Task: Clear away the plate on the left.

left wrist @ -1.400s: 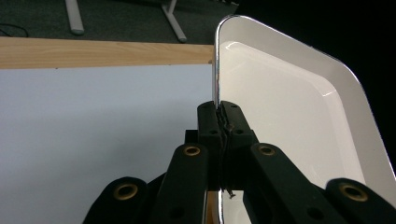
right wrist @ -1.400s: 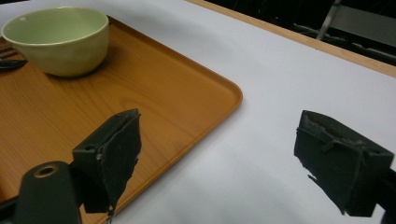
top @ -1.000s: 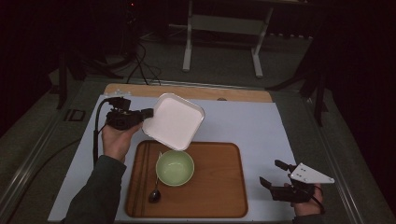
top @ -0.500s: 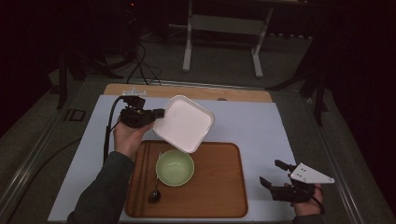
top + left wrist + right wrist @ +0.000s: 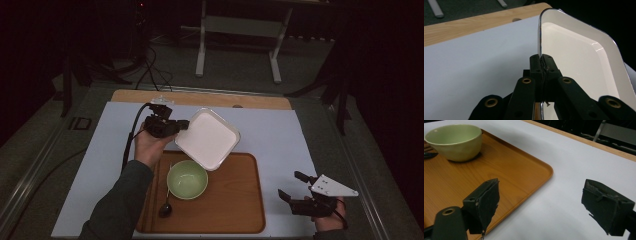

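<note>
Green bowl (image 5: pixel 187 179) on wooden tray (image 5: pixel 235 210); spoon (image 5: pixel 165 207) beside it (left).

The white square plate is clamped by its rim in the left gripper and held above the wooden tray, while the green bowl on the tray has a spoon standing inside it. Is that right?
Not quite. The spoon lies on the wooden tray beside the green bowl, not inside it, as the high view shows. The rest holds: the left gripper clamps the white square plate by its rim.
</note>
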The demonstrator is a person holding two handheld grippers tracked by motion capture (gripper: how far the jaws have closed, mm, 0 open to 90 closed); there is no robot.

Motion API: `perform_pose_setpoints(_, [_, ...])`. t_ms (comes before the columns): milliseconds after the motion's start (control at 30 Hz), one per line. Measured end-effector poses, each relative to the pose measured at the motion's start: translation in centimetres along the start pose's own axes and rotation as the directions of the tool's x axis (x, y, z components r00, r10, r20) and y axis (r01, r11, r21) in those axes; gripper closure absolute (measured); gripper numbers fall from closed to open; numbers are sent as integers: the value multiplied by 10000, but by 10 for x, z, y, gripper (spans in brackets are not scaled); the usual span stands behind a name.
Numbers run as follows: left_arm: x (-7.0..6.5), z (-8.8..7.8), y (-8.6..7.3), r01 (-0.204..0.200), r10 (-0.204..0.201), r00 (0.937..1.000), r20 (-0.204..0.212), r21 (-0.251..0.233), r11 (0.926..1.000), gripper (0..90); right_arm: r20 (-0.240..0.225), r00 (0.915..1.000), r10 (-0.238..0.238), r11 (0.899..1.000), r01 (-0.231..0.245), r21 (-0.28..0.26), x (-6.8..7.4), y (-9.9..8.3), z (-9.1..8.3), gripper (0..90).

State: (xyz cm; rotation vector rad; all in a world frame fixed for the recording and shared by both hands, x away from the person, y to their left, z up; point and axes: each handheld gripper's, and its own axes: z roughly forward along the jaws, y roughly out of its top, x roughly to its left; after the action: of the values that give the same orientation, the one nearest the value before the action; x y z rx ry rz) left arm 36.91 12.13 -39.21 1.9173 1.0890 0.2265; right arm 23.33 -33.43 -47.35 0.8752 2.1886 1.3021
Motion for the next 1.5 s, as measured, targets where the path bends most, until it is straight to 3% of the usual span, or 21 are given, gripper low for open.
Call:
perform_pose_setpoints(333, [-14, 14, 2, -873, 861, 9958, 304, 413, 9953, 896, 0, 10000, 1, 10000, -1, -14, 0, 0, 0, 147])
perform_pose_setpoints(767, [-25, 29, 0, -1712, 1612, 9810, 1080, 911, 9810, 896, 15, 10000, -2, 10000, 2, -25, 0, 1, 0, 147])
perform_pose_setpoints(1200, [-46, 52, -7, -2454, 2208, 9632, 1532, 1659, 9551, 895, 19, 10000, -12, 10000, 12, -36, 1, 0, 0, 146])
perform_pose_setpoints(1500, [-59, 72, -14, -2884, 2501, 9509, 1825, 2287, 9298, 894, 22, 10000, 2, 10000, -1, -31, 0, 0, 0, 147])
